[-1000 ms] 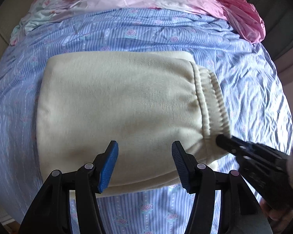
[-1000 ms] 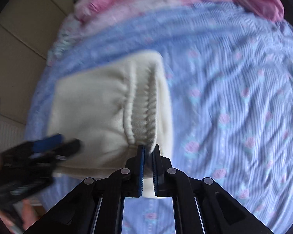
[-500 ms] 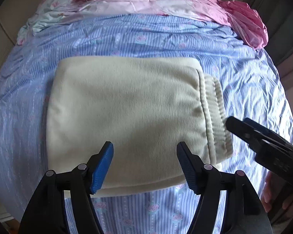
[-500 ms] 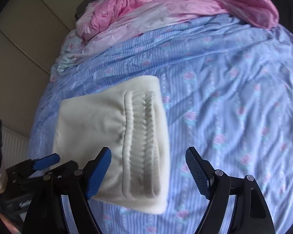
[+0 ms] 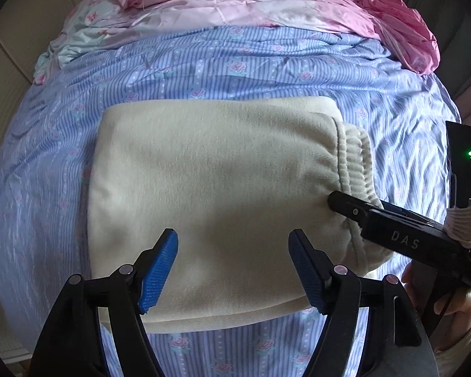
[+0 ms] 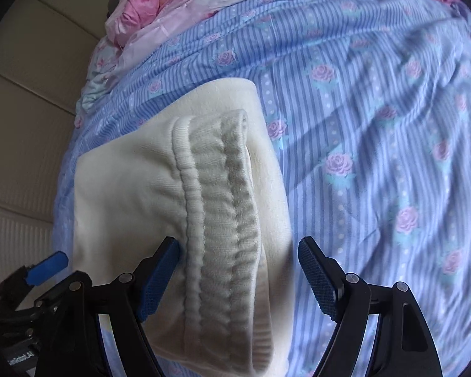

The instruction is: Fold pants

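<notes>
Cream fleece pants (image 5: 204,188) lie folded into a thick rectangle on the bed, with the ribbed waistband (image 5: 358,163) at their right end. My left gripper (image 5: 232,245) hovers over the near edge of the fold. Its jaws are opening, and nothing is pinched between the blue pads. My right gripper (image 6: 238,251) stands open astride the waistband (image 6: 216,220), which lies loose between its pads. In the left wrist view one black finger (image 5: 392,226) of the right gripper reaches over the waistband's near corner. The left gripper's blue pad (image 6: 47,267) shows at the lower left of the right wrist view.
The bed has a blue striped sheet with pink roses (image 5: 235,62). A crumpled pink quilt (image 5: 267,0) is heaped along the far side. A beige padded wall (image 6: 22,110) runs along the left. A person's hand (image 5: 455,301) holds the right gripper's handle.
The right gripper let go of the waistband's near corner and opened wide, then sank closer over the waistband. The left gripper's jaws spread wider. The pants settled flat.
</notes>
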